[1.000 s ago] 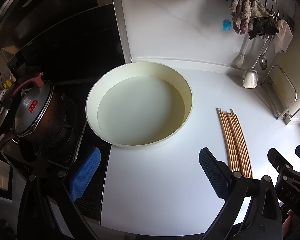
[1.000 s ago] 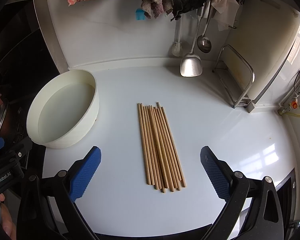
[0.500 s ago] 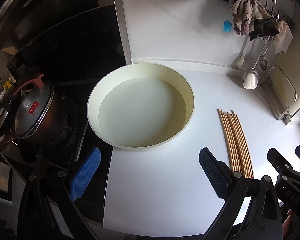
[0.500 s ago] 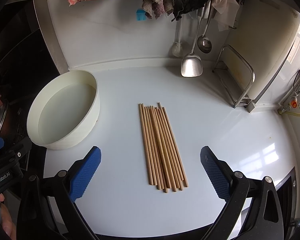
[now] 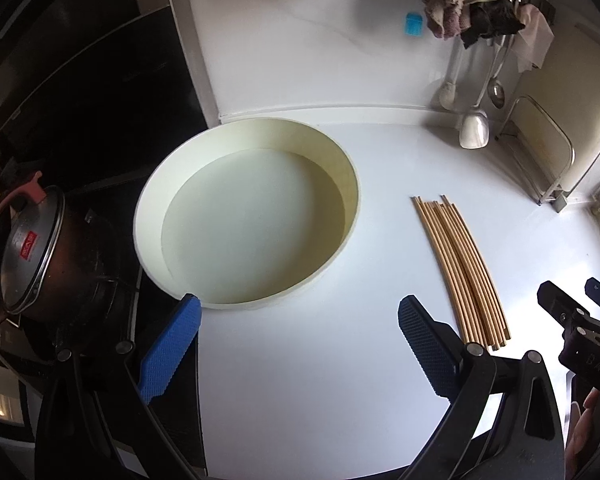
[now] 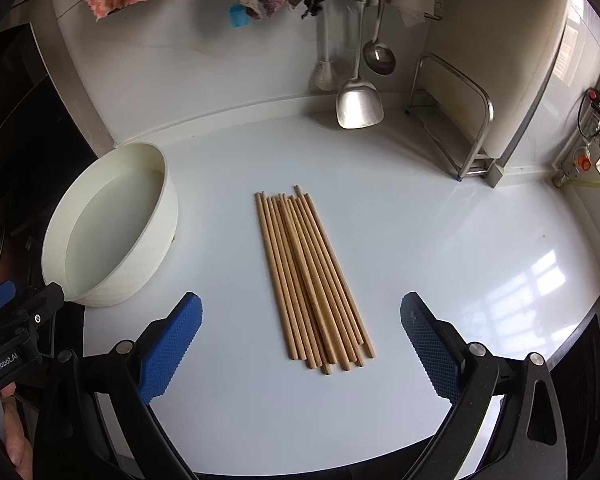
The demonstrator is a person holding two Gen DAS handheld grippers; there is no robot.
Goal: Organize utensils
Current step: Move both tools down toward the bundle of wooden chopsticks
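Observation:
A bundle of several wooden chopsticks [image 6: 310, 276] lies flat on the white counter, running front to back; it also shows in the left wrist view [image 5: 462, 270] to the right. A round cream basin [image 5: 248, 210] with water stands left of them, seen in the right wrist view [image 6: 112, 226] too. My right gripper [image 6: 300, 344] is open and empty, its jaws straddling the near ends of the chopsticks from above. My left gripper [image 5: 298, 346] is open and empty, just in front of the basin's near rim.
A dark pot with a lid [image 5: 32, 248] sits on the stove at the left. A metal spatula [image 6: 358, 100], a ladle [image 6: 379, 56] and cloths hang on the back wall. A wire rack [image 6: 456, 120] holding a board stands at the back right.
Both grippers have moved forward and lower. The chopsticks and the basin look bigger and nearer. Nothing was grasped and the chopsticks lie as before.

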